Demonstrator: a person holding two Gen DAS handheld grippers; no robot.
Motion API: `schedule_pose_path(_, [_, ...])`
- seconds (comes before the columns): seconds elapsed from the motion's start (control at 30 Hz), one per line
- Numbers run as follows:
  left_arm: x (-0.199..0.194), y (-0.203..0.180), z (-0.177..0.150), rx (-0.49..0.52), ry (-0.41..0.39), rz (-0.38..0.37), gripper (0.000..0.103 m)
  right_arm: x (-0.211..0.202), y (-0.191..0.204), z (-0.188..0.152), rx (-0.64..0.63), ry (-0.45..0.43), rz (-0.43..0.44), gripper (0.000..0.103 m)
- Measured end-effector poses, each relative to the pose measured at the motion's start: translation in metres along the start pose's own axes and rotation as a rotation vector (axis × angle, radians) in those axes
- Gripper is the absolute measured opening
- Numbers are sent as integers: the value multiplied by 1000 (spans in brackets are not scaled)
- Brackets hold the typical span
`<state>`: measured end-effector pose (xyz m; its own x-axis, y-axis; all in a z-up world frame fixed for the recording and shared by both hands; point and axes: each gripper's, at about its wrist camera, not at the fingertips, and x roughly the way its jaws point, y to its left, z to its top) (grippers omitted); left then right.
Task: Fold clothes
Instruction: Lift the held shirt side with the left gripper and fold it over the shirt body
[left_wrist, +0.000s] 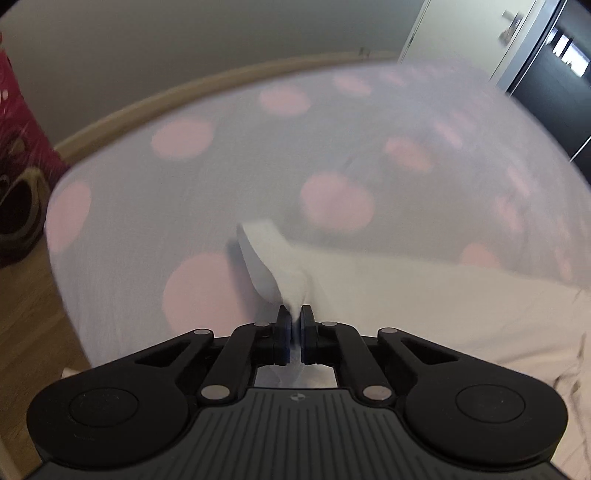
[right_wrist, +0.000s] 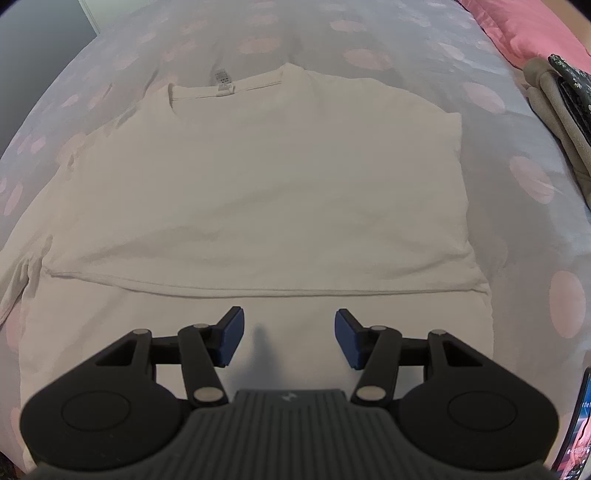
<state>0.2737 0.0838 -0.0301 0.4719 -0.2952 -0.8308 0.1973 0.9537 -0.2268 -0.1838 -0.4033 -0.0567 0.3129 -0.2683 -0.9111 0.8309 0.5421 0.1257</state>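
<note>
On the spotted bed (right_wrist: 532, 177), keep the left claw (left_wrist: 295, 325) clamped on the white T-shirt (right_wrist: 258, 177) sleeve and fold inward; the right claw (right_wrist: 288, 339) hovers wide open, empty.

Left wrist view all smeared; I can't make out edges of dots on bed cover (left_wrist: 184, 192). White shirt (left_wrist: 275, 258) bit past my left gripper (left_wrist: 294, 321) fuzzy, shape unclear; shirt runs off at 4 o'clock. Red thing (left_wrist: 22, 122) at 9 o'clock blurred, cut off; can't tell what. Right wrist view: grey pile (right_wrist: 554, 107) at 2 o'clock cut by edge. Screen thing (right_wrist: 578, 424) at 4 o'clock mostly cut off. Shirt sleeve (right_wrist: 16, 284) at 9 o'clock runs out of view.
</note>
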Motion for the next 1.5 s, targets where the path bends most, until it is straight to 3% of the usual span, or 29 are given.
schedule_pose_path(0.17, [-48, -50, 20, 31, -147, -135, 2, -5, -2, 1, 12, -3, 3, 58])
schedule_pose_path(0.3, [-80, -111, 22, 129, -198, -221, 2, -14, -2, 1, 5, -15, 1, 58])
schedule_pose_path(0.63, [-127, -277, -24, 385, -185, -461, 2, -45, -21, -1, 9, -62, 6, 58])
schedule_pose_path(0.87, [-125, -377, -79, 549, -129, -592, 2, -56, -54, -2, 81, -79, 13, 58])
schedule_pose_path(1.0, [-110, -424, -124, 668, -70, -622, 2, -56, -82, -4, 133, -73, -11, 58])
schedule_pose_path(1.23, [-80, -478, -229, 888, 68, -604, 2, -44, -118, -7, 216, -34, -56, 59])
schedule_pose_path(1.37, [-59, -487, -279, 1019, 143, -568, 2, -38, -119, -7, 207, -20, -25, 59])
schedule_pose_path(1.5, [-37, -481, -307, 1082, 236, -548, 3, -31, -116, -4, 209, -5, 6, 59])
